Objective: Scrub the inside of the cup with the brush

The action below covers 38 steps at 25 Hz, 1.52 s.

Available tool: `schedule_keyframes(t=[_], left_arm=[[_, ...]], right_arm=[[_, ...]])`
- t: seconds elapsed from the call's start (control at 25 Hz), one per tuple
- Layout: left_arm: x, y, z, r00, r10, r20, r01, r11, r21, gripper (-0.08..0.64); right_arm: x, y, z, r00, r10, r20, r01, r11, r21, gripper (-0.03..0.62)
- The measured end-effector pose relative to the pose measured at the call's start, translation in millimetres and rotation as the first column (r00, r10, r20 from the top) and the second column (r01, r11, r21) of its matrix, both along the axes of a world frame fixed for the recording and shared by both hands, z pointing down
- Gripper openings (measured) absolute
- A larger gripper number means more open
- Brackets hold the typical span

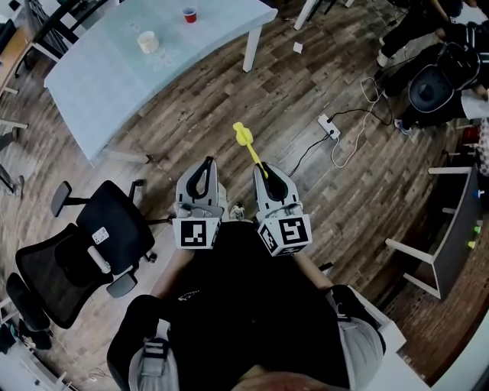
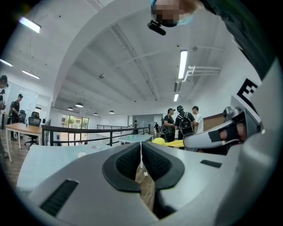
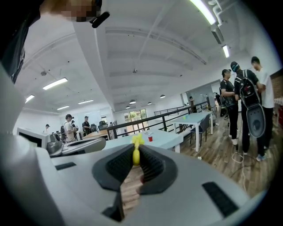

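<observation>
In the head view a white cup (image 1: 147, 42) and a small red cup (image 1: 189, 14) stand on a pale blue table (image 1: 114, 84) well ahead of me. My right gripper (image 1: 263, 169) is shut on the handle of a yellow brush (image 1: 246, 140), whose head points toward the table. In the right gripper view the brush (image 3: 135, 152) sits pinched between the pads, with the red cup (image 3: 150, 138) beyond it. My left gripper (image 1: 205, 163) is held beside the right one, shut with nothing in it (image 2: 141, 148). Both grippers are held over the wooden floor, short of the table.
A black office chair (image 1: 76, 252) stands to my left. A power strip (image 1: 329, 126) with trailing cables lies on the floor ahead to the right. A white frame (image 1: 439, 260) stands at the right. Several people (image 3: 245, 106) stand further off, by more tables.
</observation>
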State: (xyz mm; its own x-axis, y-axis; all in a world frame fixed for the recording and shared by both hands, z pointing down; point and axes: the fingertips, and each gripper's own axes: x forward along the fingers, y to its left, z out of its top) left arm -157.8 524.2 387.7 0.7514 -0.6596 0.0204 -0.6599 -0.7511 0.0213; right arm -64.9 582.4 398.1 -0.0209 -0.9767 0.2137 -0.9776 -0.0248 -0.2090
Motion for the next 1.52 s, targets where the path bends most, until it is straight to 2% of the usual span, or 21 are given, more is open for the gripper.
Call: schedule_keyframes(t=[0.24, 0.48, 0.72, 1.0, 1.28, 1.52], left_arm=[[7.0, -65.8, 8.1, 0.999, 0.019, 0.027, -0.019, 1.0, -0.001, 0.02], [6.0, -137.8, -6.2, 1.0, 0.007, -0.007, -0.007, 0.999, 0.054, 0.015], [-7.2, -191.2, -2.0, 1.0, 0.015, 0.0, -0.015, 0.999, 0.039, 0.015], [4.7, -215.3, -9.5, 0.999, 0.045, 0.001, -0.045, 0.997, 0.058, 0.015], [19.2, -228.5, 3.3, 0.998, 0.062, 0.024, -0.063, 0.997, 0.033, 0.015], [40.6, -265.5, 6.8, 1.0, 0.008, 0.022, -0.008, 1.0, -0.01, 0.015]], right_arm=[[2.4, -64.5, -5.0, 1.0, 0.001, -0.016, -0.001, 1.0, -0.005, 0.04], [6.8, -130.3, -10.6, 0.999, 0.013, -0.045, -0.013, 1.0, -0.005, 0.04], [-8.9, -180.4, -12.5, 0.997, 0.038, -0.073, -0.039, 0.999, -0.002, 0.04], [-3.3, -205.1, -17.5, 0.998, 0.025, -0.058, -0.024, 1.0, 0.015, 0.04], [12.1, -227.8, -5.9, 0.999, 0.021, -0.047, -0.021, 1.0, -0.006, 0.04], [39.8, -271.9, -3.9, 0.999, -0.025, -0.045, 0.024, 1.0, -0.012, 0.04]])
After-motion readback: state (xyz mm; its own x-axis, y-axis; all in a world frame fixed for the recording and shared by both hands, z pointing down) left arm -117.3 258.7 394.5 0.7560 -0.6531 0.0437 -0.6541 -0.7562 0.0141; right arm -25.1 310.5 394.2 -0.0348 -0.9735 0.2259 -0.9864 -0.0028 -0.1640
